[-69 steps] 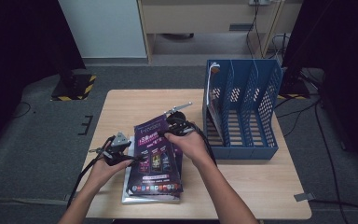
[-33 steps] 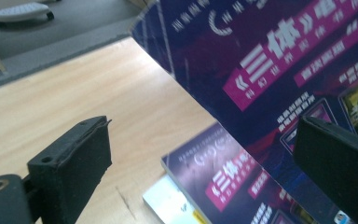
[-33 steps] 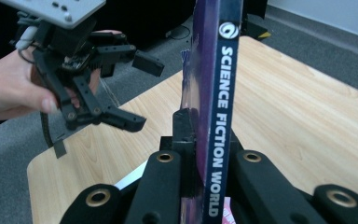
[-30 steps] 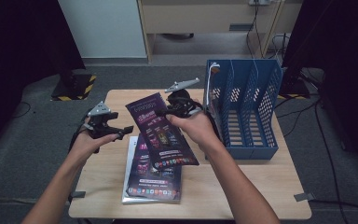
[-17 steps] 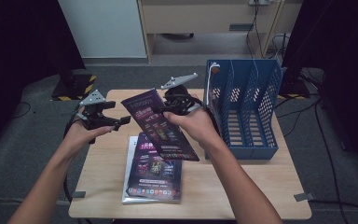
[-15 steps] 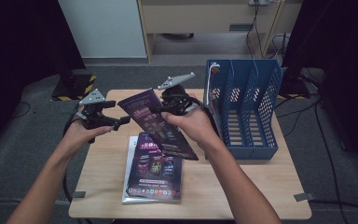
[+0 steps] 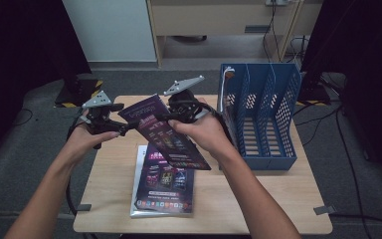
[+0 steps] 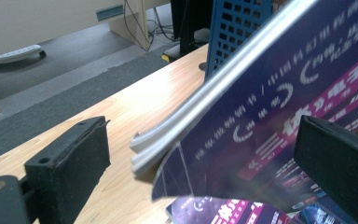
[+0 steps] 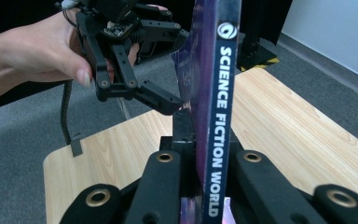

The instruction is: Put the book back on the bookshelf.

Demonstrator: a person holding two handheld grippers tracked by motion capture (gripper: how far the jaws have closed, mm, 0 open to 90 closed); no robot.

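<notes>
1. High view: a pale wooden table [image 7: 258, 199] stands on grey carpet, with dark curtains at both sides and a cabinet behind. Since a couple of seconds ago one magazine [image 7: 164, 132] has come up off the stack [image 7: 163, 185] and now hangs tilted in the air, above and beyond the stack. The right gripper [image 7: 176, 115] pinches it at the spine; the left gripper [image 7: 124, 128] sits at its near-left corner. I judge the lift is done and the next step is carrying it to the blue file rack [image 7: 261, 117], which stands just right of the right gripper.
2. Left gripper view: its jaws stand spread, the magazine's corner between them, pads not pressing.
3. Right gripper view: the jaws are pressed together on the spine, which stands upright; the left gripper hovers beyond it.
4. Count: one magazine lifted, at least two left in the stack, one rack with three slots, two grippers.
</notes>
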